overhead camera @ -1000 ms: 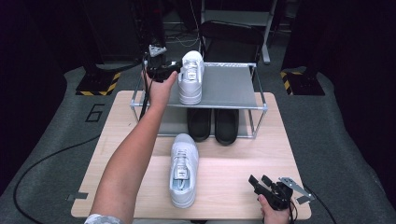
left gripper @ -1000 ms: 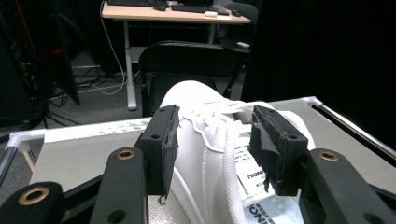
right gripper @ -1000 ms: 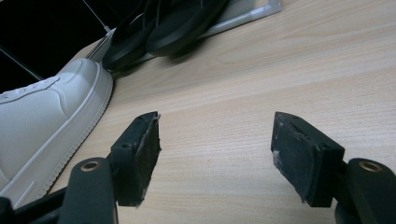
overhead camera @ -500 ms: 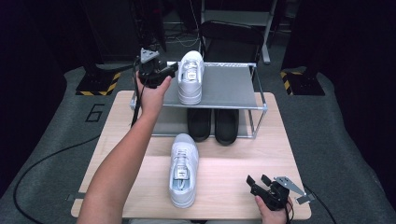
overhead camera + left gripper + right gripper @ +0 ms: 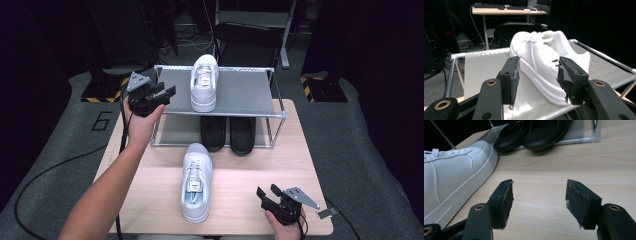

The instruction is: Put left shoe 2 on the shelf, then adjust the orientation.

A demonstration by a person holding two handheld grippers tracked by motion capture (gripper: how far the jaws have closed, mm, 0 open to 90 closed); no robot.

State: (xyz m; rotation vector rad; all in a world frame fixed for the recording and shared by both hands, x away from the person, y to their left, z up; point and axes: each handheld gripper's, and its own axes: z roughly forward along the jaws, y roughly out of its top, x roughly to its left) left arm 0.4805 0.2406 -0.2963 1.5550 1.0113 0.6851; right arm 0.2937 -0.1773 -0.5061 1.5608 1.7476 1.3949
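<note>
White sneaker on the rack [image 5: 204, 82] sits on the top shelf's left half, left gripper [image 5: 169, 92] just left of it with jaws apart and empty, right gripper [image 5: 268, 192] near-right over the table [image 5: 240, 165], jaws just narrowing, nothing between, second white sneaker [image 5: 195, 181] near-centre.

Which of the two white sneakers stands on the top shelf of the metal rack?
The white lace-up sneaker beside the left gripper stands on the rack's grey top shelf; the other white sneaker lies on the wooden table.
</note>
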